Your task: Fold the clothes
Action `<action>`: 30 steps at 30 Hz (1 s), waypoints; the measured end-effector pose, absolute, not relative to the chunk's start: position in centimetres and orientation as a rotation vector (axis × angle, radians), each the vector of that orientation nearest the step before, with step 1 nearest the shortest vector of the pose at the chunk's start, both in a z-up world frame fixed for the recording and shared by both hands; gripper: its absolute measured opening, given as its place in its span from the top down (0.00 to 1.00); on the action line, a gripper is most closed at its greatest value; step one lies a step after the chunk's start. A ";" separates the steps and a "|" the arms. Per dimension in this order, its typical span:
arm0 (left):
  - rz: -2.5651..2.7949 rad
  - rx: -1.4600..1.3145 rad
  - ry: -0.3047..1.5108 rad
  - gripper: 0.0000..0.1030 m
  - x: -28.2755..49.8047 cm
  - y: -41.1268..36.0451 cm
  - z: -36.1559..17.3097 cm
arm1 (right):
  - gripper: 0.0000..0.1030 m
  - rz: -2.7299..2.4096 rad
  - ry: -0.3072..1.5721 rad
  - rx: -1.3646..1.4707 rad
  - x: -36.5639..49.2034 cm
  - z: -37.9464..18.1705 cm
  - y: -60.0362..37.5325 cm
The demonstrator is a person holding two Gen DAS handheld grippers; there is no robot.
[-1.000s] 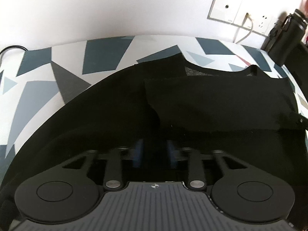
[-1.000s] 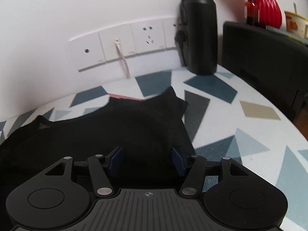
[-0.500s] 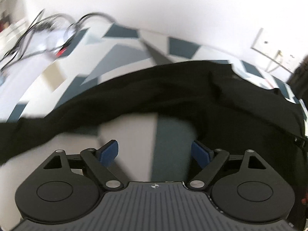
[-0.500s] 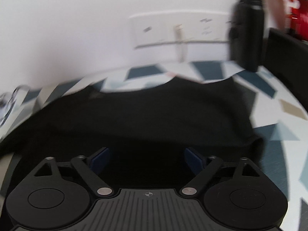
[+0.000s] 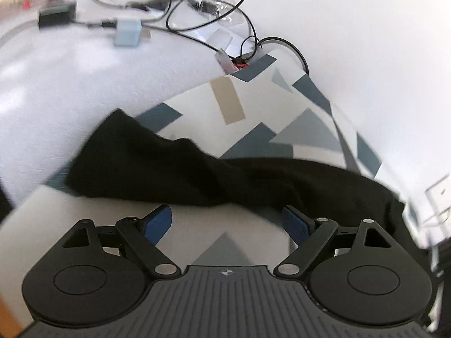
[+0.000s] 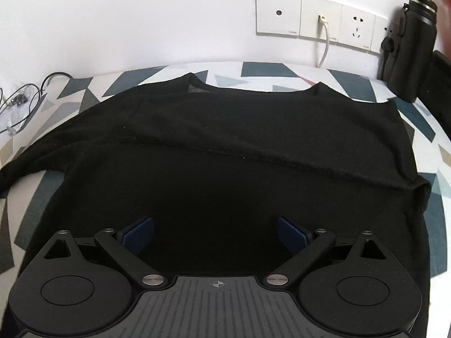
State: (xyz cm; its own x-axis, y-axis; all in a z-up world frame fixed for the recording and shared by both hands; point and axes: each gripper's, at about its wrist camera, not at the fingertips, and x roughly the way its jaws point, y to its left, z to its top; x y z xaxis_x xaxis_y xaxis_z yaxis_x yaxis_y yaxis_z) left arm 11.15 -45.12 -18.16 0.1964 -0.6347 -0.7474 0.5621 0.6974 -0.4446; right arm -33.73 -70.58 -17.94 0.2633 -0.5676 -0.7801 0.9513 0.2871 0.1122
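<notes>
A black long-sleeved top [image 6: 225,146] lies spread on the patterned tablecloth [image 6: 262,70], neckline toward the wall. Its right sleeve is folded across the chest. The other sleeve [image 5: 157,169] stretches out flat to the left in the left wrist view. My left gripper [image 5: 227,225] hovers open over bare tablecloth [image 5: 225,242], just short of that sleeve, with nothing between its blue pads [image 5: 157,222]. My right gripper [image 6: 215,235] hangs above the lower body of the top. Its jaws are opening and no cloth is pinched between its pads [image 6: 139,231].
Black cables [image 5: 208,8] and a pale charger block [image 5: 126,32] lie beyond the tablecloth's left end. Wall sockets [image 6: 318,19] with a white cord sit behind the table. A black bottle [image 6: 414,45] and a dark box [image 6: 439,84] stand at the back right.
My left gripper swung left off the top's body to the outstretched sleeve, and its jaws spread. My right gripper shifted left from the folded sleeve's end to mid-body, its jaws widening.
</notes>
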 end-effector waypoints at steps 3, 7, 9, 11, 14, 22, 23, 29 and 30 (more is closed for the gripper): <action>-0.825 -0.134 1.073 0.18 11.9 -46.5 -18.7 | 0.09 -1.125 0.690 0.695 -33.3 -17.4 -70.4; -0.792 -0.202 1.080 0.74 13.1 -48.2 -19.2 | 0.08 -1.063 0.696 0.707 -32.3 -16.9 -70.2; -0.772 -0.205 1.073 0.93 13.2 -48.8 -18.7 | 0.07 -1.049 0.680 0.716 -32.3 -16.6 -70.2; -0.777 -0.204 1.032 0.93 12.7 -49.7 -17.5 | 0.07 -1.047 0.659 0.734 -32.6 -16.5 -70.4; -0.897 -0.143 0.890 0.93 9.5 -52.7 -13.5 | 0.07 -1.078 0.626 0.762 -34.2 -16.5 -70.9; -1.450 0.117 0.495 0.93 -8.0 -63.5 -6.7 | 0.07 -1.304 0.560 0.742 -42.1 -15.9 -71.6; -1.520 0.165 0.474 0.93 -10.7 -64.9 -7.2 | 0.07 -1.330 0.550 0.741 -43.3 -15.9 -71.6; -1.691 0.537 0.589 0.88 -20.5 -70.1 -15.4 | 0.07 -1.449 0.525 0.790 -49.1 -16.8 -71.1; -1.703 0.608 0.606 0.85 -21.5 -70.4 -16.7 | 0.07 -1.460 0.517 0.790 -49.7 -16.8 -71.0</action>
